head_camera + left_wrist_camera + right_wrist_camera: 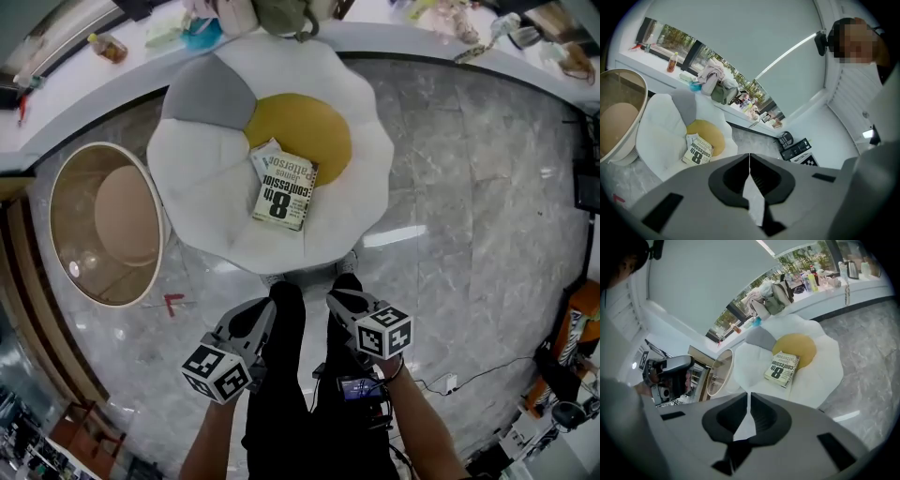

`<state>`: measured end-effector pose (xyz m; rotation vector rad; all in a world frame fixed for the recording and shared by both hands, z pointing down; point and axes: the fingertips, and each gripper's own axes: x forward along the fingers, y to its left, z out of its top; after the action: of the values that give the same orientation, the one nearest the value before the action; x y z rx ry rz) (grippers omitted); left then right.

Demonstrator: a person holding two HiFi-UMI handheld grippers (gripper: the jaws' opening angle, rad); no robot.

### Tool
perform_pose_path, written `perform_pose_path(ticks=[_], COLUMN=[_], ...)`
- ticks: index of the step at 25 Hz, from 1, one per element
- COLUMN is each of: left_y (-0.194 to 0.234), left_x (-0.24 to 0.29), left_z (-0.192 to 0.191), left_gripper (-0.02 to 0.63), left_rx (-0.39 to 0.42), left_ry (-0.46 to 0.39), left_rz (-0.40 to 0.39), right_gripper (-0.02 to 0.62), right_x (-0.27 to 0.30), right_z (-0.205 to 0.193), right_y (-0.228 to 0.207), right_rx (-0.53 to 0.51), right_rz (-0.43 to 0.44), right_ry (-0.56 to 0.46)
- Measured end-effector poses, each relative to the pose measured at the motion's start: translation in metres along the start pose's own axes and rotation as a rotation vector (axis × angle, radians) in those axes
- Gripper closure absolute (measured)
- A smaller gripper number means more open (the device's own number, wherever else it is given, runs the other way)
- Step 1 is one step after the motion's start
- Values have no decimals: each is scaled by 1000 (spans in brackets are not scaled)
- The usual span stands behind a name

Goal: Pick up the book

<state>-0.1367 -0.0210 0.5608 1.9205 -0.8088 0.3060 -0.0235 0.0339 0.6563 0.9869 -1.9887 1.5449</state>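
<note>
Book (285,192) lying flat on white flower-shaped cushion (319,84), partly over its yellow centre, left gripper (265,311) and right gripper (337,300) well apart from it above marble floor (469,187), both pairs of jaws closed together, empty

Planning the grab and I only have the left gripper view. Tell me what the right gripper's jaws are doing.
Observer: In the right gripper view, the right gripper has its jaws together with nothing between them.
Operator: Give me where both grippers stand against the cushion.
Observer: In the head view, the left gripper and the right one hang over the marble floor by the person's legs, short of the flower cushion's near edge.
Operator: Report anything on the floor near the feet.
Observer: A dark cable runs across the floor to the right of the person's legs.
</note>
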Motion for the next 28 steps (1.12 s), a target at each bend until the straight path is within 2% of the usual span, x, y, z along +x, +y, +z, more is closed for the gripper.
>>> perform_pose_path(ticks=[8, 9, 10, 11, 23, 28], left_y=[29, 32, 34, 37, 68, 81], left_x=[23, 26, 29, 33, 57, 62], left_z=[-25, -28, -31, -34, -64, -72], left_gripper=[591, 591, 591, 591, 591, 591], left_rx=[-31, -37, -44, -51, -94, -99], left_ry=[22, 20, 19, 21, 64, 80], left_rz=[13, 14, 14, 13, 25, 24], right_gripper=[567, 539, 475, 456, 431, 394], right_x=[58, 65, 73, 81, 160, 189], right_z=[-8, -10, -12, -15, -15, -16], right_y=[-56, -61, -66, -71, -134, -147], right_rx=[131, 138, 145, 149, 194, 267], right_rz=[8, 14, 24, 32, 17, 42], right_ry=[1, 7, 17, 29, 54, 31])
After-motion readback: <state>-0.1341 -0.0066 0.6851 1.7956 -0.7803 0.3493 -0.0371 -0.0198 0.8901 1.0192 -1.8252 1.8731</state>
